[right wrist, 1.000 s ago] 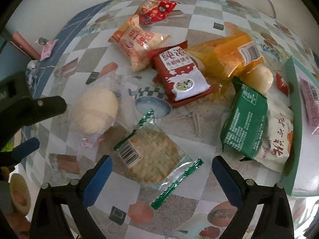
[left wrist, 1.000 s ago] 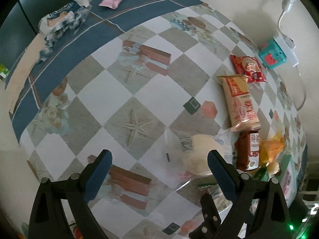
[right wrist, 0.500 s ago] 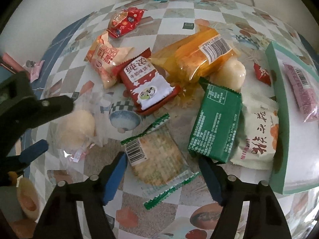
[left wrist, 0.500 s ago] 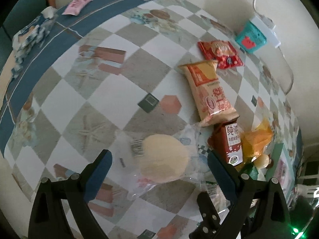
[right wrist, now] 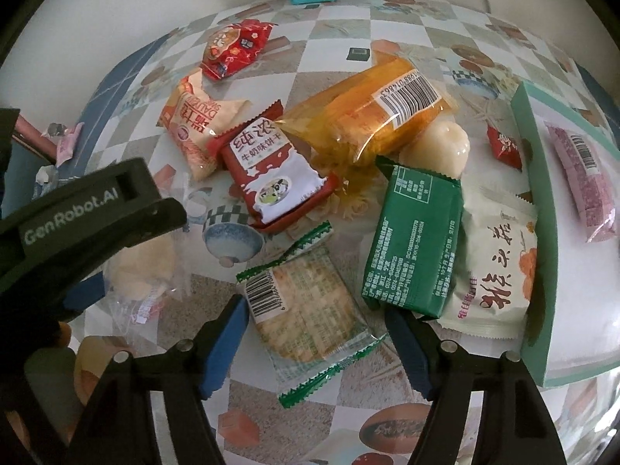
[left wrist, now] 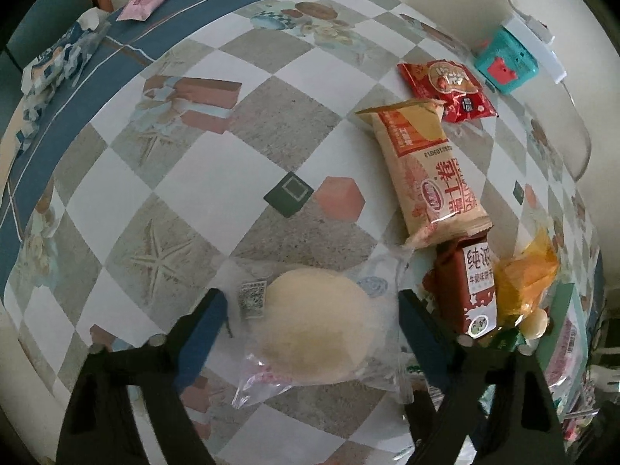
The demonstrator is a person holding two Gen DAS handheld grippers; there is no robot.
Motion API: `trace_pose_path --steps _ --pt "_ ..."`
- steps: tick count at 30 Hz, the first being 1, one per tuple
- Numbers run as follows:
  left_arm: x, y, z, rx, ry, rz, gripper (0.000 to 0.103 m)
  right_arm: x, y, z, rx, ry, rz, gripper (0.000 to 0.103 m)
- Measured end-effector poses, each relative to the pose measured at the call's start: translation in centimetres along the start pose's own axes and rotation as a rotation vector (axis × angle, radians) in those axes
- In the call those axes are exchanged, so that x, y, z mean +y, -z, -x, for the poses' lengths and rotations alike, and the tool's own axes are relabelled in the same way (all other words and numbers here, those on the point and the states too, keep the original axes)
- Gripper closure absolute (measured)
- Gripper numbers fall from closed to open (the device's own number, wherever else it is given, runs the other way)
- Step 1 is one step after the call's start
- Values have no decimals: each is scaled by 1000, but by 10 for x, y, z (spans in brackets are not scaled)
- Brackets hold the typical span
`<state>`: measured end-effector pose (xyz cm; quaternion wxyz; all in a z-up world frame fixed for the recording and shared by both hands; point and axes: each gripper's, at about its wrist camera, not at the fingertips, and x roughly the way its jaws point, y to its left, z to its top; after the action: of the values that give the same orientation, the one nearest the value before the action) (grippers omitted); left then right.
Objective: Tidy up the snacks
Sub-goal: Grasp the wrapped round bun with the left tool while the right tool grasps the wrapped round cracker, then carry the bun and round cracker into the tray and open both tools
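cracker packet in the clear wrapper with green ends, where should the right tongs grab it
Across the flat cracker packet, from above, pads on its two long sides. It lies flat, its crimped green ends loose and flimsy. The right tongs already straddle it, having just been closing; the green packet crowds one side.

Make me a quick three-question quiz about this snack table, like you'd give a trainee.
1. True or false: the pale round bun lies between the fingers of the left gripper.
2. Which snack sits between the fingers of the right gripper? A) the green packet B) the cracker pack C) the orange cake pack
3. Fill in: the pink packet lies on a pale green ____.

Key: 1 true; 2 B; 3 tray.
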<state>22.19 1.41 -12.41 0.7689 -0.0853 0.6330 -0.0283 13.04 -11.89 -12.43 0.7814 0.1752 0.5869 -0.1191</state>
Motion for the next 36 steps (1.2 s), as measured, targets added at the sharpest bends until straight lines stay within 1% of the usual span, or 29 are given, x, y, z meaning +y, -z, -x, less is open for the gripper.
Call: trace_pose_path --steps 3,4,7,10,13,16,22,27,30,36 --pt "3 0 5 -6 8 2 26 7 4 2 1 -11 5 43" --pt "3 -1 6 -9 13 1 32 6 3 3 1 -13 8 44" --pt "5 -1 9 -11 3 -3 34 4 1 4 3 -18 11 47" --pt "5 -2 10 -8 5 2 35 3 2 4 4 -18 16 47" --pt "17 7 22 -8 4 10 36 3 4 7 0 -25 15 47" --pt "24 13 34 -19 3 10 36 2 7 18 -16 -32 19 47" --pt "25 17 53 -50 -4 17 36 -5 5 40 -49 -55 12 48" --pt "21 20 65 -79 -12 15 36 -10 3 62 -93 -73 -2 48" --pt "12 22 71 -96 -12 8 36 -21 1 74 -117 -83 -32 48" --pt "-3 27 85 -132 -18 -17 36 -41 -5 85 -146 -90 -92 47"
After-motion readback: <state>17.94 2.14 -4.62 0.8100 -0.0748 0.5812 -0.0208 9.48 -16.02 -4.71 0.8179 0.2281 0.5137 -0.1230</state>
